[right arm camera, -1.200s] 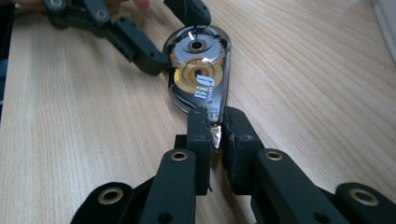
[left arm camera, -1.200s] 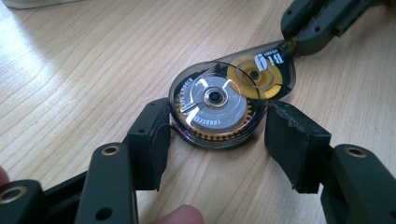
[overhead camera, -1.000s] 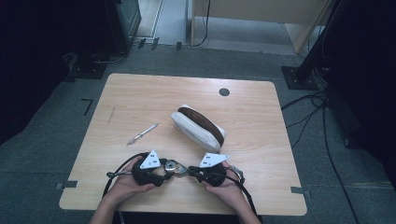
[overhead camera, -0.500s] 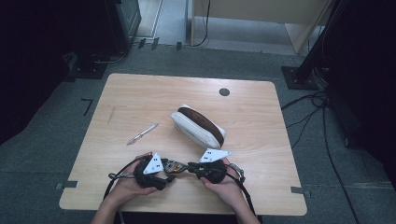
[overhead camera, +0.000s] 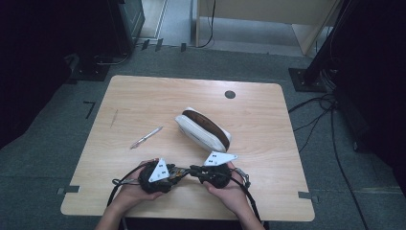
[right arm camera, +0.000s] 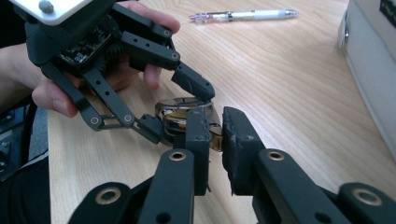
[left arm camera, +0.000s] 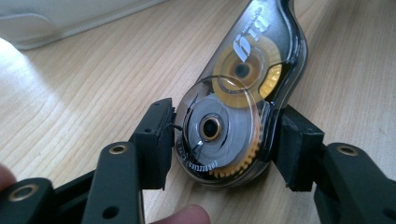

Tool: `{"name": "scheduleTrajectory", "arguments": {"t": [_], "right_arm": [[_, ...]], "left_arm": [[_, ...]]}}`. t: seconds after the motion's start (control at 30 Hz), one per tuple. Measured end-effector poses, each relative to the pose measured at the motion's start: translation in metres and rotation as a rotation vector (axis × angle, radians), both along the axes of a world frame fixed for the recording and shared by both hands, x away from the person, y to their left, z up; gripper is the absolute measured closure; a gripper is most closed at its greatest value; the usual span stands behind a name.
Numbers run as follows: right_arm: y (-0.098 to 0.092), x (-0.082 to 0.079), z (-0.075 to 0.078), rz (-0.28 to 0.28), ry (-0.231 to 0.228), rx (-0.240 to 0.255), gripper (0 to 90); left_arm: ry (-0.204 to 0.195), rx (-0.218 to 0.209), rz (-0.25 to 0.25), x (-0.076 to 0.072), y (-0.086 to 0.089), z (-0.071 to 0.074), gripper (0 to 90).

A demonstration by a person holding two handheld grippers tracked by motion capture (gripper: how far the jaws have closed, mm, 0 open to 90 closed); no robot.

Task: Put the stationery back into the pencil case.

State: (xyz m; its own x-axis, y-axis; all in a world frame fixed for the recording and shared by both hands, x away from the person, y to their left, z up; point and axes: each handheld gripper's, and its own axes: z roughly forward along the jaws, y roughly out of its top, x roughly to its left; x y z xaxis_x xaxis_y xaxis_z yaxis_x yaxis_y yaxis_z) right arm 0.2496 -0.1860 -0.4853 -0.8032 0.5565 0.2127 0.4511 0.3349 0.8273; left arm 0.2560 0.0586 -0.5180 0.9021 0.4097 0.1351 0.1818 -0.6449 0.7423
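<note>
Tape dispenser [left arm camera: 238,107] btwn left gripper [left arm camera: 224,140] pads, near table [overhead camera: 143,96] front edge, jaws just closing

Dim room w/ dark edges, high view soft, close-ups sharp, glare top left.

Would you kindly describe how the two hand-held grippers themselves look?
Both the left hand-held gripper and the right hand-held gripper are black, with perforated linkage arms, brass-coloured pivot rivets and blocky pads. Each carries a pale three-cornered plate and trails a black cable.

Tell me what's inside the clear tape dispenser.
Inside the tape dispenser: two reels, one grey, one yellow, with a toothed yellow gear. The jaws cover both its edges; its underside on the table is hidden.
</note>
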Motion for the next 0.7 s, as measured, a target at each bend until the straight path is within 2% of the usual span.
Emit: {"name": "scheduleTrajectory", "arguments": {"t": [0.2, 0.27, 0.3, 0.4, 0.7], "right_arm": [[0.002, 0.000, -0.002, 0.045, -0.026, 0.012, 72.7], [0.001, 0.000, -0.003, 0.050, -0.035, 0.012, 69.1], [0.001, 0.001, -0.003, 0.055, -0.042, 0.012, 66.3], [-0.001, 0.003, -0.004, 0.067, -0.050, 0.028, 65.9], [-0.007, 0.007, -0.011, 0.135, -0.040, 0.030, 60.4]], "left_arm": [[-0.013, -0.002, -0.032, -0.002, 0.000, 0.000, 52.5], [-0.016, -0.042, -0.034, -0.002, 0.003, 0.002, 57.7], [0.015, -0.058, -0.047, -0.001, 0.005, 0.003, 66.3], [0.024, -0.062, -0.065, -0.001, 0.005, 0.002, 68.3], [0.078, -0.073, -0.130, 0.000, 0.008, 0.003, 73.8]]}}
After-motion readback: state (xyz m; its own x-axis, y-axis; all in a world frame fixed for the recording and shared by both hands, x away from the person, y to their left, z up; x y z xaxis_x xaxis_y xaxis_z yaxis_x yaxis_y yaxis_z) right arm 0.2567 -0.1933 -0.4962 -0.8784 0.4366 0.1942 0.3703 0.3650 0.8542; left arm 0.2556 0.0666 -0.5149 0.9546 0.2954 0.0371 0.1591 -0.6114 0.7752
